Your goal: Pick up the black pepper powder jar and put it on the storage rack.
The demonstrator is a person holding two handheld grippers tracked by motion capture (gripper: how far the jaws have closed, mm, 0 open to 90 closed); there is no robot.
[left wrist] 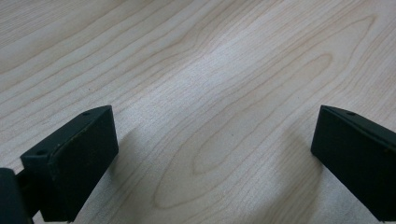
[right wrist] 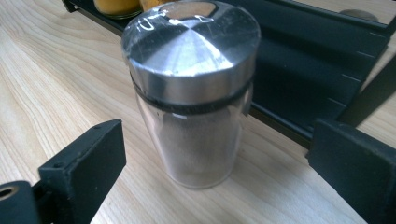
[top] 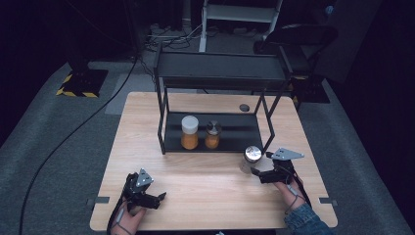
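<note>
Right gripper point(top: 255, 171) is standing released around a glass spice jar point(top: 250, 158) near the wooden table's point(top: 205, 188) right edge.

The right gripper view is showing the jar point(right wrist: 196, 107) up close: clear round glass, brushed-steel cap, pale powder inside, both black pads apart from it, jar upright just before the black metal rack point(top: 215, 139). The high view is showing two orange-filled jars point(top: 190, 132) sitting on the rack's lower shelf. The left gripper point(top: 159, 197), near the front-left corner, is gaping over bare wood grain in its own view point(left wrist: 210, 154).
</note>
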